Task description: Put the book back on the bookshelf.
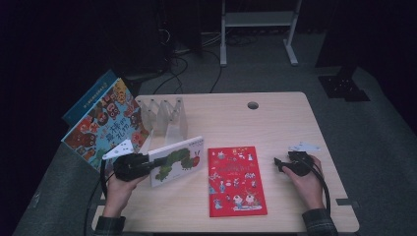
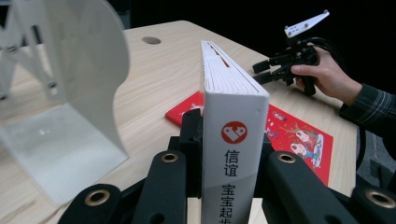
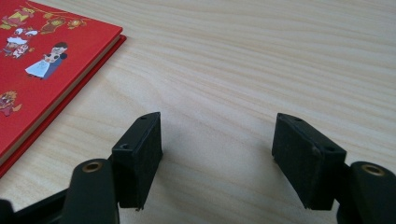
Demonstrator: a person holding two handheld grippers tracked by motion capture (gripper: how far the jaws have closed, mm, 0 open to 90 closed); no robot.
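A white picture book with a green caterpillar stands on edge, lifted off the table. My left gripper is shut on its spine end, one jaw on each cover. A red picture book lies flat at the middle front. To its right my right gripper rests low over bare wood, pointing left toward that book. In the right gripper view my right gripper has its jaws standing wide apart with nothing between them, and the red book's corner lies ahead to the left.
A white wire book rack stands behind the held book, close on its left in the left gripper view. Two large colourful books lean at the table's left edge. A cable hole marks the far side.
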